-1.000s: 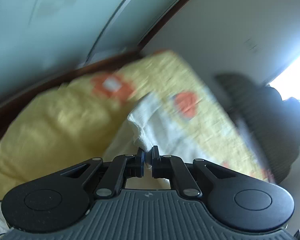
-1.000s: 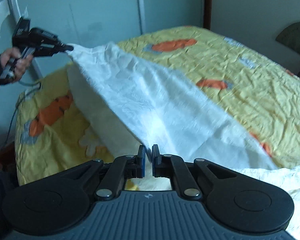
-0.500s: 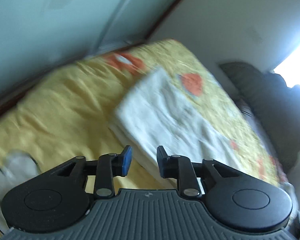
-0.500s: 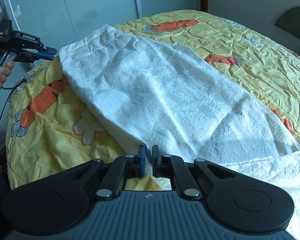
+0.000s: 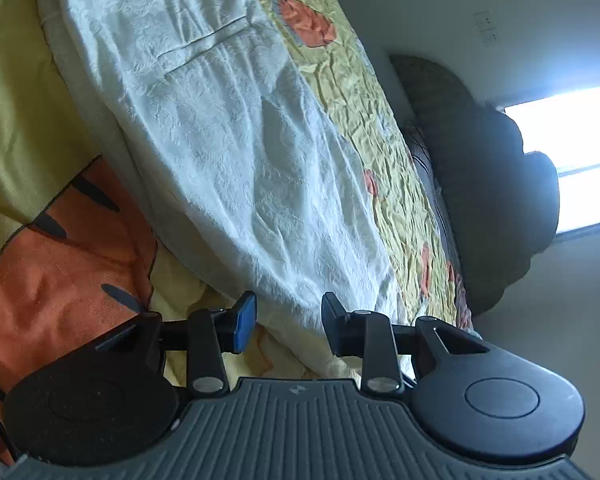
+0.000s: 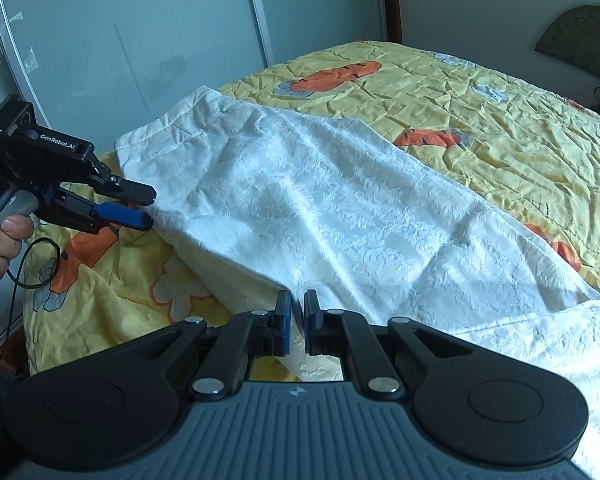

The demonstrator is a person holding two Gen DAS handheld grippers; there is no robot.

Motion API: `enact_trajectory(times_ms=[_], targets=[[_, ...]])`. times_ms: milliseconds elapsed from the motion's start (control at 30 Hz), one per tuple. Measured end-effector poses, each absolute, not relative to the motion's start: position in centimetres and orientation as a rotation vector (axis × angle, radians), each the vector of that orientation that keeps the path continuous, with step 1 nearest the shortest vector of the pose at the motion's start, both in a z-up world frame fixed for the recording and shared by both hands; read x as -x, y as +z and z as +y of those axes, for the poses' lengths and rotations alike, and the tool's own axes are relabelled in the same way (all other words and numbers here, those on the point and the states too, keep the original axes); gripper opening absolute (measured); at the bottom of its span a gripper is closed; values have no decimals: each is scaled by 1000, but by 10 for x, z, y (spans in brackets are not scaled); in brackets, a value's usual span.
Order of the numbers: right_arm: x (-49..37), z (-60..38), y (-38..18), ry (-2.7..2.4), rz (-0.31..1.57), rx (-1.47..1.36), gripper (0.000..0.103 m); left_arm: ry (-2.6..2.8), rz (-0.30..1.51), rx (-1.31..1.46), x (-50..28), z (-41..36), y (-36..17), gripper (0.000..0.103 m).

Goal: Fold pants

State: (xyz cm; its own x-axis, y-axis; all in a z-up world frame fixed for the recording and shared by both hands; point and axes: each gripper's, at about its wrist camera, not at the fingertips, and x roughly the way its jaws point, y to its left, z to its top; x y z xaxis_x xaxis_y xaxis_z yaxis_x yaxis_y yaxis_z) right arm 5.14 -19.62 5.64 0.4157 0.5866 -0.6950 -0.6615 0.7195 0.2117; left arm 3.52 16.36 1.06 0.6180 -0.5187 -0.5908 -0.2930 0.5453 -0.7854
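Note:
White textured pants [image 6: 320,216] lie spread on a yellow bedspread [image 6: 500,120] with orange prints, one leg laid over the other. They also fill the left wrist view [image 5: 228,152]. My left gripper [image 5: 288,322] is open, its jaws at the pants' near edge; in the right wrist view [image 6: 150,208] it sits at the left side edge of the pants. My right gripper [image 6: 297,320] is shut on the pants' lower edge, with cloth between its fingers.
A frosted sliding wardrobe door [image 6: 140,32] stands behind the bed on the left. A dark green headboard [image 5: 480,184] and a bright window [image 5: 572,160] are at the far end. The bed's edge drops off at the lower left [image 6: 32,344].
My left gripper let go of the lifted pants corner and opened. The cloth dropped flat on the bed. The left gripper then moved down to the pants' side edge. My right gripper stayed shut.

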Motion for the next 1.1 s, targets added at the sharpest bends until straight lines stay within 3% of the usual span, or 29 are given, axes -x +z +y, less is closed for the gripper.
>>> enact_trajectory(times_ms=[167, 200, 233, 267, 400, 533, 567, 667, 700, 733, 800, 933, 1100], targets=[[-52, -197, 57, 784, 827, 97, 5, -125, 927, 1029, -48, 164, 11, 39], [-52, -197, 56, 781, 827, 98, 6, -104, 916, 995, -52, 164, 13, 19], [-51, -198, 55, 778, 829, 98, 6, -83, 923, 942, -57, 163, 16, 12], [-49, -198, 55, 777, 828, 94, 5, -76, 935, 914, -60, 162, 19, 10], [-31, -195, 45, 763, 841, 88, 6, -101, 874, 771, -52, 152, 39, 10], [-28, -199, 32, 718, 843, 7, 7, -86, 916, 672, -46, 146, 11, 11], [-29, -203, 35, 707, 836, -32, 7, -103, 882, 636, -41, 144, 11, 23], [-31, -222, 49, 676, 806, -112, 23, -141, 804, 600, -28, 142, 7, 28], [-34, -232, 56, 658, 796, -131, 37, -153, 774, 600, -23, 142, 4, 28], [-37, -242, 61, 631, 786, -146, 57, -164, 741, 589, -19, 141, 1, 29], [-46, -271, 76, 547, 741, -171, 70, -186, 679, 550, -9, 139, -4, 29], [-95, -334, 99, 273, 706, -256, 70, -209, 625, 558, -1, 141, -9, 29], [-188, -380, 79, -17, 882, -272, 70, -230, 627, 628, -5, 149, -13, 29]])
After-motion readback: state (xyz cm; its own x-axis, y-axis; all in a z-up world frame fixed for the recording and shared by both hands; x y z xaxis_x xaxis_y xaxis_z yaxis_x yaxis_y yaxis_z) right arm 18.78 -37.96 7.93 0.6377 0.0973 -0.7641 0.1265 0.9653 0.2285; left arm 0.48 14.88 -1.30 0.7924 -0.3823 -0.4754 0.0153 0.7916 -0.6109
